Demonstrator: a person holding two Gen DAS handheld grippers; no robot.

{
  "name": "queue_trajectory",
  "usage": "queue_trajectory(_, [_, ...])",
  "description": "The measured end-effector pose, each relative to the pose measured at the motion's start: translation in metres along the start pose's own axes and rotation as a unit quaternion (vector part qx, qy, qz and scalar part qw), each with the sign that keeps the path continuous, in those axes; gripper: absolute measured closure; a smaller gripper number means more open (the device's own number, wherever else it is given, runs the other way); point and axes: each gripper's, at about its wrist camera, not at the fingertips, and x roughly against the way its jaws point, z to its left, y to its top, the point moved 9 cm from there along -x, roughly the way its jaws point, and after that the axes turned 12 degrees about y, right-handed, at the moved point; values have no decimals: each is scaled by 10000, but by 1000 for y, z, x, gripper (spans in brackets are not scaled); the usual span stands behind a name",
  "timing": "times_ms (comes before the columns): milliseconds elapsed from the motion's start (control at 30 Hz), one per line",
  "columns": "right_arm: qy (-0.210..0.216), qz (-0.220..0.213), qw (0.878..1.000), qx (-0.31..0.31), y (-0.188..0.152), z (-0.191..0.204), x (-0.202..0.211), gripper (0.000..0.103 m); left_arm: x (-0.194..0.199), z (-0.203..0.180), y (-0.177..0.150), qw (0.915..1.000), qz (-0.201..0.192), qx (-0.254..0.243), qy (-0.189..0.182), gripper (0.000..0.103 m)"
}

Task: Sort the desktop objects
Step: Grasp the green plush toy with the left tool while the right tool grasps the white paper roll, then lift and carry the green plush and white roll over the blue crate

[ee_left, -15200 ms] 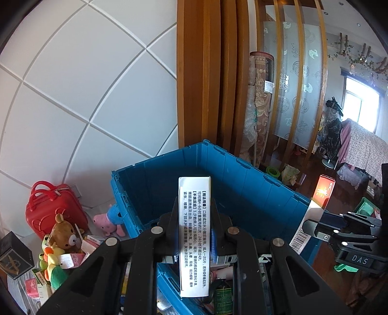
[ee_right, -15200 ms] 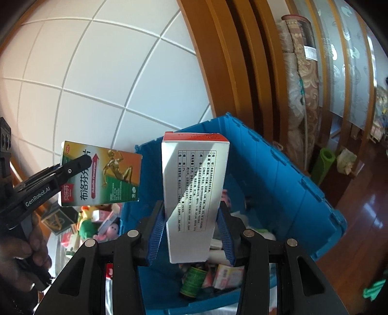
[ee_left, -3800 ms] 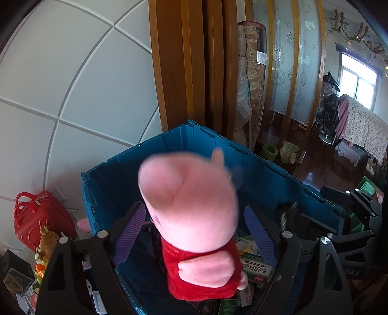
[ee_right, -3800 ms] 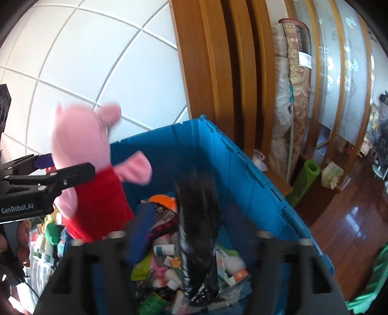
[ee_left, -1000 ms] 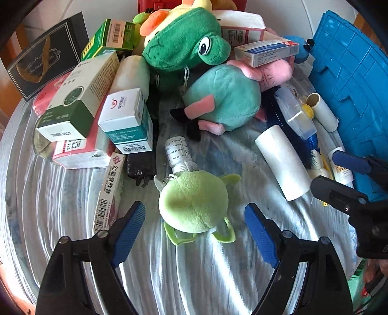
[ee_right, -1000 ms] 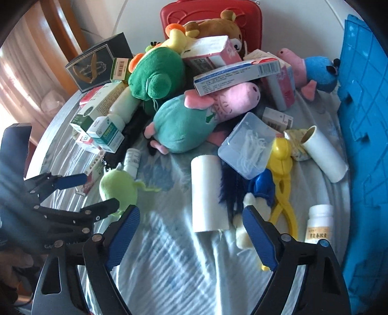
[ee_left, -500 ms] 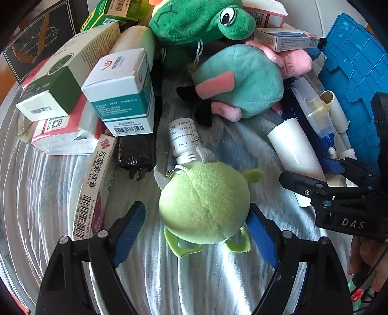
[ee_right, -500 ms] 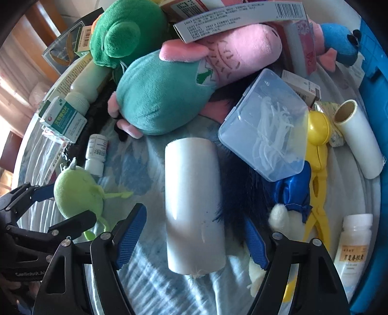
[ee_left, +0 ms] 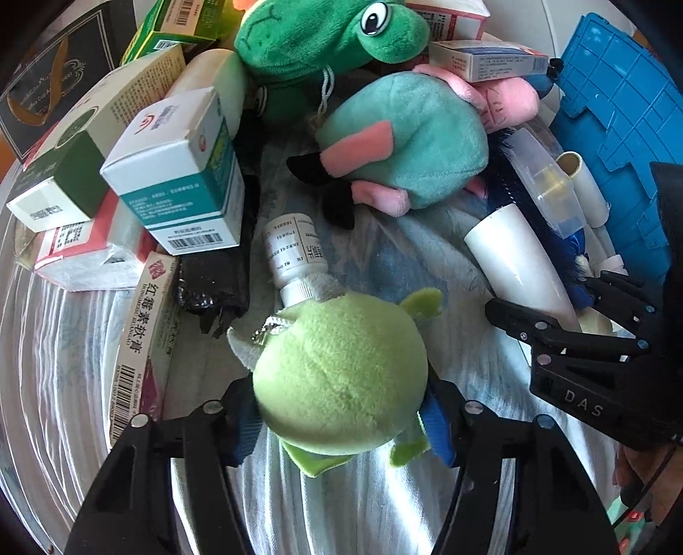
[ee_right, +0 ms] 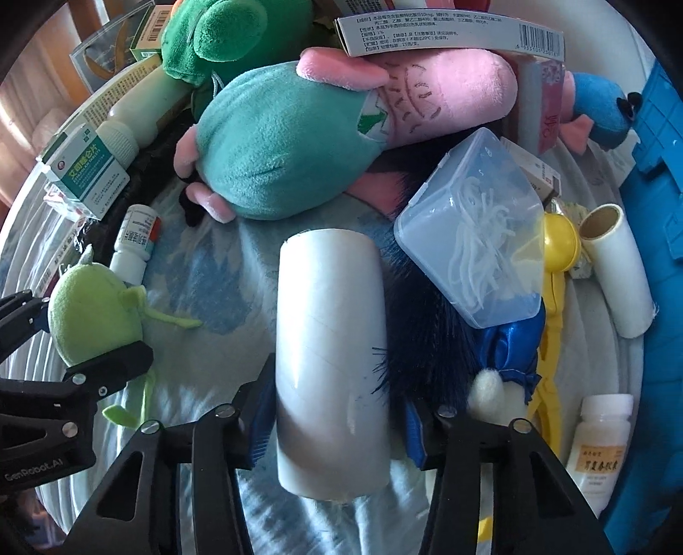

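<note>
Both grippers were down in the pile at once. The left gripper had its jaws clenched on the round lime-green plush monster, which sat on the pale blue patterned cloth over the tabletop, just in front of a small white pill bottle. The right gripper had its jaws squeezed on the white cylindrical roll, lying on the same cloth beside a dark blue furry thing.

Progress-wise, I'd say there was loads left: a teal-and-pink plush, a green frog plush, stacked medicine boxes, a clear plastic container and a thinner cardboard-core roll were all heaped next to the blue plastic crate.
</note>
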Motion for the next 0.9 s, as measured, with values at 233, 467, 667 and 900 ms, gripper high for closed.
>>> queue_trajectory(233, [242, 31, 9995, -176, -11, 6, 7, 58, 22, -1, -9, 9999, -122, -9, -42, 43])
queue_trajectory(467, [399, 17, 9990, -192, -26, 17, 26, 58, 37, 4, -14, 9998, -196, 69, -29, 43])
queue_trajectory(667, [473, -56, 9987, -175, -33, 26, 46, 58, 56, 18, -13, 9994, -296, 161, -28, 44])
queue_trajectory(900, [451, -196, 9986, -218, -41, 30, 66, 58, 85, 25, -9, 9987, -490, 126, 97, 45])
